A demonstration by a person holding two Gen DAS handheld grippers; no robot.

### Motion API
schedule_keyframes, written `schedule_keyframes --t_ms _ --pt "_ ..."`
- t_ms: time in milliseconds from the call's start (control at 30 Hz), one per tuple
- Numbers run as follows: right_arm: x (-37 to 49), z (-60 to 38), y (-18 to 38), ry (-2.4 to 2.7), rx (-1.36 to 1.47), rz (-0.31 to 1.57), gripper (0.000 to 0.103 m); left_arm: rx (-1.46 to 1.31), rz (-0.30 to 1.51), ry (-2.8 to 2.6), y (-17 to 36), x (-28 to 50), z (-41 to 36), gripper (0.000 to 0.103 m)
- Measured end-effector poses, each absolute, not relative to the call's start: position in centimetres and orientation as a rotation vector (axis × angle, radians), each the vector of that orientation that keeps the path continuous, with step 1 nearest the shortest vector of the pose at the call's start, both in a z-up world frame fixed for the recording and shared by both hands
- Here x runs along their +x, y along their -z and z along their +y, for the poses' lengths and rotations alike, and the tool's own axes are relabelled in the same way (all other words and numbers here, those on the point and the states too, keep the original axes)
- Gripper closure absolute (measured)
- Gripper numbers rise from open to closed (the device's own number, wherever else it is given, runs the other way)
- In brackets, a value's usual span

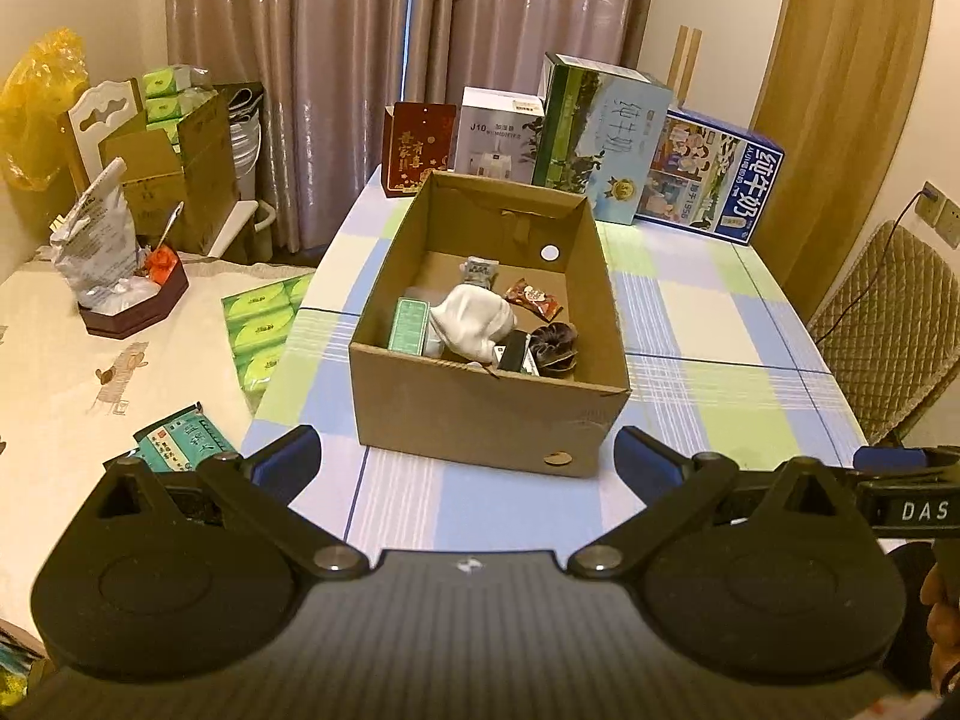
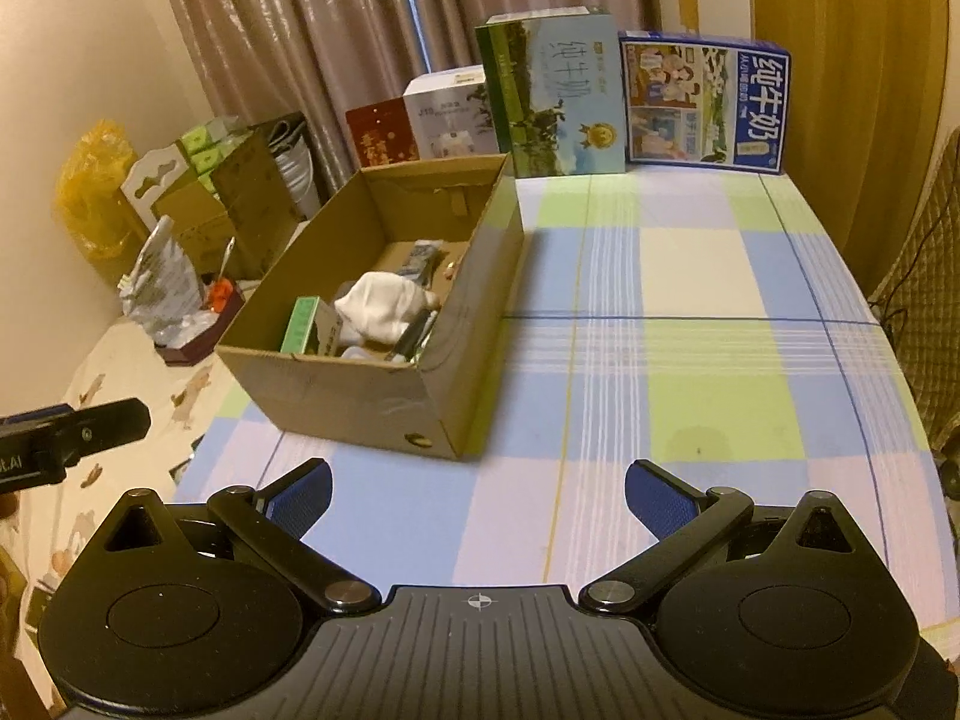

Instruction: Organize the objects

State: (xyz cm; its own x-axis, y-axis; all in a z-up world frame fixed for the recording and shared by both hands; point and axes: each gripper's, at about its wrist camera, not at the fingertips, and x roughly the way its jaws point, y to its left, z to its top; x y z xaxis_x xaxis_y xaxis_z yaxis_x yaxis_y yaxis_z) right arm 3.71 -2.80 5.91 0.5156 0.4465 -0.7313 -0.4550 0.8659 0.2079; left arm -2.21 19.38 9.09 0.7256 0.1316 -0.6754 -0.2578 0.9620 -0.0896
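An open cardboard box [image 1: 489, 420] is set on the checked tablecloth [image 1: 708, 324], near the left edge of the table. Inside it are seen a white cloth [image 1: 474, 318], a green packet [image 1: 409, 325], a red snack wrapper [image 1: 534, 299] and a dark round thing [image 1: 555, 348]. The left gripper [image 1: 468, 462] is held wide apart and empty, just in front of the box. The right gripper [image 2: 478, 498] is also spread wide and empty, over bare cloth to the right of the box. Milk cartons [image 2: 705, 105] are stood along the far edge.
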Motion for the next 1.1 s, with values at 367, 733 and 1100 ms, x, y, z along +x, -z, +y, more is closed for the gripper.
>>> schedule_keyframes --t_ms 367,733,1100 --pt "2.6 -3.0 -6.5 -0.535 -0.031 0.854 0.002 -0.13 0.73 -0.238 -9.4 -2.8 18.3 0.001" --pt "2.6 -2.4 -6.2 -0.531 -0.054 0.862 0.002 -0.097 0.743 -0.22 -8.8 -2.9 17.8 0.001" --pt "2.6 -2.3 -5.8 -0.529 -0.064 0.869 0.002 -0.096 0.773 -0.211 -7.8 -2.6 17.6 0.001"
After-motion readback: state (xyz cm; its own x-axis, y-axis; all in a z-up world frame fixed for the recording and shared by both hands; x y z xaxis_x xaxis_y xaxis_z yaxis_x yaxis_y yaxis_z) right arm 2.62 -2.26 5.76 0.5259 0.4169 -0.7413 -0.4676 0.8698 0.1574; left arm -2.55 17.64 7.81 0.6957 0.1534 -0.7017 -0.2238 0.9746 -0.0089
